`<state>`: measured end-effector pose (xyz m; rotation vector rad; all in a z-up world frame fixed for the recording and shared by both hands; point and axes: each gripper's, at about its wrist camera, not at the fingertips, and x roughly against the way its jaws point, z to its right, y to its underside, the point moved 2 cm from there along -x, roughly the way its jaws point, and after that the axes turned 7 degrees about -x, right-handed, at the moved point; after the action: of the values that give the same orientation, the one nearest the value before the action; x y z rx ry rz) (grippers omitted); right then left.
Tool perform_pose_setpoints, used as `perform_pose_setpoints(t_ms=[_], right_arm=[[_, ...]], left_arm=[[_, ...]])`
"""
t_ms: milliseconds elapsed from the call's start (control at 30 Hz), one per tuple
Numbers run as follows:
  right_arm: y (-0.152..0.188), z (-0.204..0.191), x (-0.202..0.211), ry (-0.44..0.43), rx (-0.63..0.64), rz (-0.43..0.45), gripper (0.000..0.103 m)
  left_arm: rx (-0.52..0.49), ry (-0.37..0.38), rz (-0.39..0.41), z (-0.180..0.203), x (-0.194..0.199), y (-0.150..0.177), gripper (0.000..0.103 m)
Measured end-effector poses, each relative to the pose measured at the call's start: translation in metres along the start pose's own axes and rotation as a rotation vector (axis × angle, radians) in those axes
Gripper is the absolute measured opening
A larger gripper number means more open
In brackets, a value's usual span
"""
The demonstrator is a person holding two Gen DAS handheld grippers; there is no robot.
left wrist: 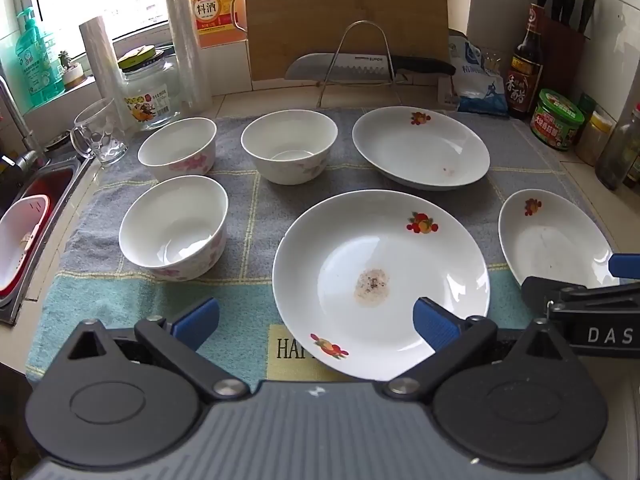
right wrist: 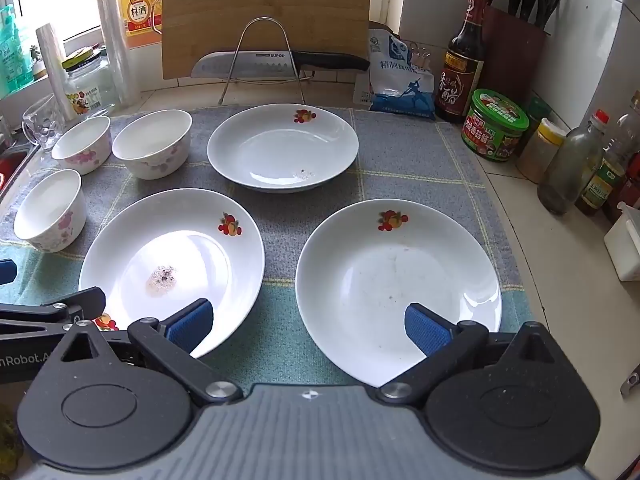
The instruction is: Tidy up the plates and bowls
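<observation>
Three white plates with fruit prints lie on a grey-green cloth (left wrist: 256,200): a soiled near plate (left wrist: 380,284) (right wrist: 172,264), a far plate (left wrist: 420,148) (right wrist: 282,146) and a right plate (left wrist: 554,240) (right wrist: 396,288). Three white floral bowls stand to the left: front (left wrist: 174,226) (right wrist: 50,210), back left (left wrist: 178,148) (right wrist: 82,144), back middle (left wrist: 290,146) (right wrist: 152,144). My left gripper (left wrist: 316,322) hovers open over the soiled plate's near left rim. My right gripper (right wrist: 308,326) hovers open between the soiled plate and the right plate. Both are empty.
A wire rack (right wrist: 262,60) with a knife (right wrist: 280,62) stands before a cutting board (right wrist: 266,16) at the back. Bottles and jars (right wrist: 496,124) line the right side. At the left are a glass mug (left wrist: 100,134), a jar (left wrist: 150,88) and a sink with a red basin (left wrist: 24,240).
</observation>
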<state>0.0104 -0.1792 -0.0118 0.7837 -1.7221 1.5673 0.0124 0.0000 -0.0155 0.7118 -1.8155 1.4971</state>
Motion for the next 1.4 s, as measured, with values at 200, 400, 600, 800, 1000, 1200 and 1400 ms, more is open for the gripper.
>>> perform_pose_setpoints(t_ms=[200,400,600,800,1000,1200,1400], right_arm=[[0.0000,-0.0005,0.0016,0.002,0.002,0.005,0.103],[-0.0020,-0.0050,0.0047,0.004,0.003,0.008,0.103],[-0.0011,-0.0035,0.0055,0.003,0.002,0.011,0.103],[-0.0018,-0.0027,0.0061,0.007,0.000,0.013,0.103],[-0.0017,-0.0027,0.0059,0.009,0.001,0.014,0.103],[-0.0016,-0.0026,0.0058,0.010,0.001,0.015,0.103],[-0.0050,-0.0021,0.0057,0.014,0.004,0.014,0.103]], left_arm=[[0.001,0.002,-0.002,-0.0001,-0.0007,0.0003,0.102],[0.004,0.007,-0.003,-0.0012,0.0026,-0.0010,0.102],[0.005,0.012,0.004,-0.0035,0.0025,-0.0014,0.102],[0.002,0.015,0.005,-0.0028,0.0022,-0.0017,0.102],[0.002,0.016,0.005,-0.0028,0.0018,-0.0027,0.102],[0.001,0.018,0.006,-0.0027,0.0017,-0.0037,0.102],[0.003,0.019,0.005,-0.0022,0.0017,-0.0047,0.102]])
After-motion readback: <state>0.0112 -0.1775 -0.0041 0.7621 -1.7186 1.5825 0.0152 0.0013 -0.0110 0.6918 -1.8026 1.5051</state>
